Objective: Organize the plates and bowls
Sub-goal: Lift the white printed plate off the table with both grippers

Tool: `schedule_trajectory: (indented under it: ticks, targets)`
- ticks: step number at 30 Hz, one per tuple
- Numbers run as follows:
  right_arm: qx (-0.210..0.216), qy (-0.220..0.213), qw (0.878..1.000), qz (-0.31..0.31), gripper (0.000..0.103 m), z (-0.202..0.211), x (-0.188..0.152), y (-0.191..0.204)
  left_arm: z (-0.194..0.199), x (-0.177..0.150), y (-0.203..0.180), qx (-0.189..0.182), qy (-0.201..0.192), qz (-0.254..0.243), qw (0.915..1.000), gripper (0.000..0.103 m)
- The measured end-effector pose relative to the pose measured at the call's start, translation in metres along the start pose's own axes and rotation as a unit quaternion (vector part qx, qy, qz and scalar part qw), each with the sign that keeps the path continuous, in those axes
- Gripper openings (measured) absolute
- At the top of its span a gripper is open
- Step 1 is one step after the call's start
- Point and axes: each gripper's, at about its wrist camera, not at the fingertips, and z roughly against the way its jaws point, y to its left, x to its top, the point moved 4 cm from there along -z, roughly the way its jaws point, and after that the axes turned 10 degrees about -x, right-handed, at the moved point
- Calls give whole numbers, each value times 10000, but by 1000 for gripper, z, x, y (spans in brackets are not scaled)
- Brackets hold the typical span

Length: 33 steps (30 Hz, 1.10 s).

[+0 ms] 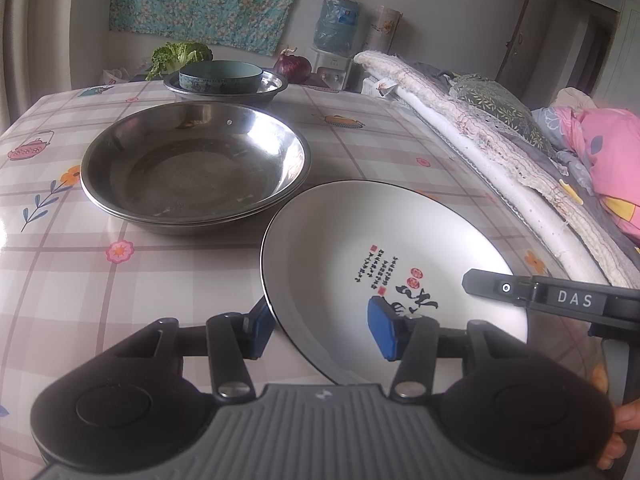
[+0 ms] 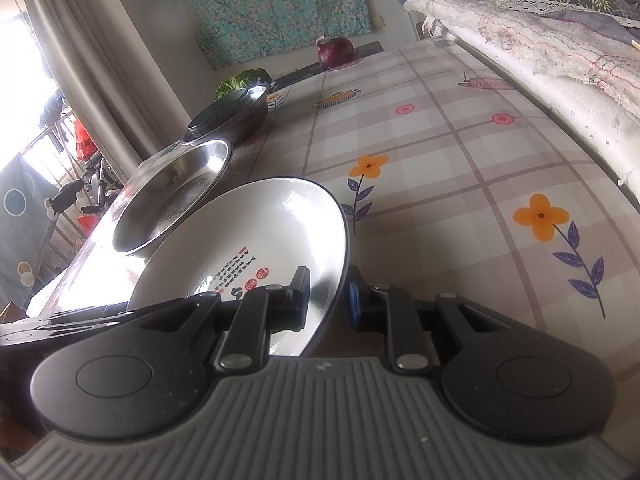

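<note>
Left wrist view. My left gripper (image 1: 320,322) sits half open and straddles the near left rim of the white plate (image 1: 380,248): one blue pad (image 1: 382,328) over the plate's inside, the other finger outside the rim and partly hidden behind it. I cannot tell whether either pad touches the ceramic; nothing looks clamped. The plate lies on the checked tablecloth (image 1: 80,280), printed with black script and red seals. Just beyond it, close to its far left rim, are stacked steel basins (image 1: 192,168). Farther back a blue bowl (image 1: 220,76) sits inside another steel basin (image 1: 240,92). Behind those, a red onion (image 1: 294,68) and leafy greens (image 1: 180,54). My right gripper's arm, marked DAS, enters from the right edge over the plate's right side; its tips are cut off here. Fingertips of my hand (image 1: 618,432) show at the lower right edge.

Right wrist view. My right gripper (image 2: 328,300) is nearly closed on the plate's (image 2: 260,232) right rim, one finger inside, the blue-padded one outside; the rim is pinched between them. The plate looks tilted, though the camera's own tilt makes that uncertain. The stacked basins (image 2: 176,200) lie beyond it, washed out by window glare on the left. The blue bowl (image 2: 232,110) reads only as a dark shape.
</note>
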Motion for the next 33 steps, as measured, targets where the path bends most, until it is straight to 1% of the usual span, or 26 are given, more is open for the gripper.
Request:
schedule_trajectory:
  ticks: [33]
  targets:
    - [75, 11, 9999, -83, 19, 0, 0, -3, 0, 0, 0, 11, -5, 0, 10000, 51]
